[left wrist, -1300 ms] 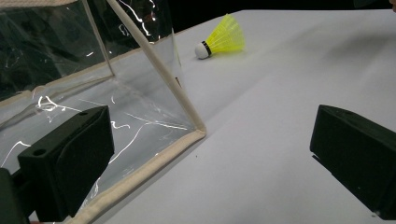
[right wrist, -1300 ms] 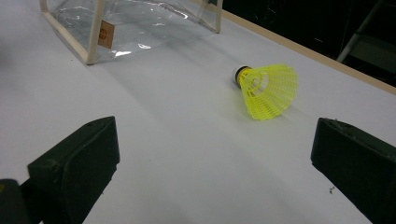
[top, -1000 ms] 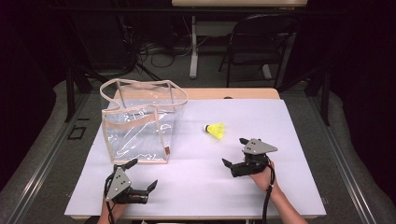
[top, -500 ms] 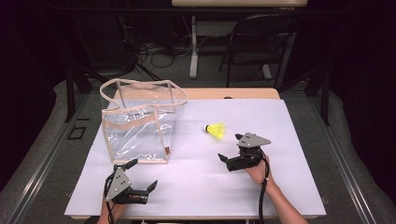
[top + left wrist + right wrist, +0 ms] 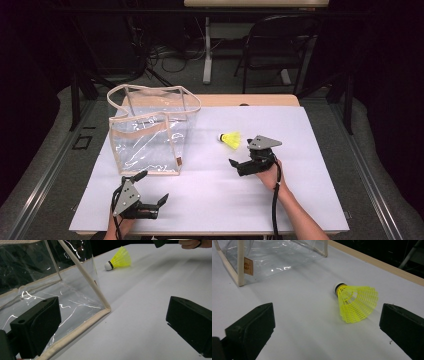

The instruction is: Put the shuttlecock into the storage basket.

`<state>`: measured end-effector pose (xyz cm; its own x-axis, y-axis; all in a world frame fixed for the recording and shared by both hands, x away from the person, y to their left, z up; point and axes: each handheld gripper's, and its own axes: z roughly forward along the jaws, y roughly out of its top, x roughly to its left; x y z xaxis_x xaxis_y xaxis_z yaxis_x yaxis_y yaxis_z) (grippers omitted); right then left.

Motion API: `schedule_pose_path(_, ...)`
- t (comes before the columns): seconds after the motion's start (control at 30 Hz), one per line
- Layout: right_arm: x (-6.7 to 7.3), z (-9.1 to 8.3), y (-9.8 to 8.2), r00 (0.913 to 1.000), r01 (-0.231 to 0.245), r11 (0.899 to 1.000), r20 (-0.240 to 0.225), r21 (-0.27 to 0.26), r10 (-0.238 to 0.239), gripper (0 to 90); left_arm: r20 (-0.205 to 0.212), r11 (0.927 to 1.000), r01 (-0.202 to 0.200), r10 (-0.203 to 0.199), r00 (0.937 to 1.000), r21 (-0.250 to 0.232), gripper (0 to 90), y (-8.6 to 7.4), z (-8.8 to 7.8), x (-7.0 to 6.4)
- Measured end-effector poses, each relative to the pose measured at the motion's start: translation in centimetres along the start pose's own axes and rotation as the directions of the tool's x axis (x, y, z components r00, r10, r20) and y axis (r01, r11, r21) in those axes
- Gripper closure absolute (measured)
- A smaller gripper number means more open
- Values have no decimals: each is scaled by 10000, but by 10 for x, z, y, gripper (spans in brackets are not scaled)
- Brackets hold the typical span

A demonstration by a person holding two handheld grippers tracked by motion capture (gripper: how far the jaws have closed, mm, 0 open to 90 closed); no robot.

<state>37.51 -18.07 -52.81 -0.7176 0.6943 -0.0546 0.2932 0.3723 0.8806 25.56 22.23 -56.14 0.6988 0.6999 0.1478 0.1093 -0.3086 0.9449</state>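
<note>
Over the last second I have brought my right gripper (image 5: 239,163) forward and it now sits just beside the yellow plastic-skirted shuttlecock (image 5: 231,139), jaws wide apart with nothing held. The shuttlecock lies on its side on the white table (image 5: 310,165), right of the clear plastic bag with beige trim (image 5: 150,132). My left gripper (image 5: 150,192) has stayed near the table's front edge, also spread wide and empty, so I judge the pick-up comes next.

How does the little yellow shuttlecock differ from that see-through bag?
The shuttlecock is small, bright yellow and lies on its side; the clear bag is far larger, transparent with beige trim, and stands upright and open. The right gripper is close to the shuttlecock, farther from the bag. Both rest on the white table.
</note>
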Motion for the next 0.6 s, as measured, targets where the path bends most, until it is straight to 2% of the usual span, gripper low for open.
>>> schedule_pose_path(0.6, -12, 18, 5, 9998, -191, 9986, 7, 495, 191, 0, 15, 10000, -11, 11, 10000, -9, 0, 0, 0, -1)
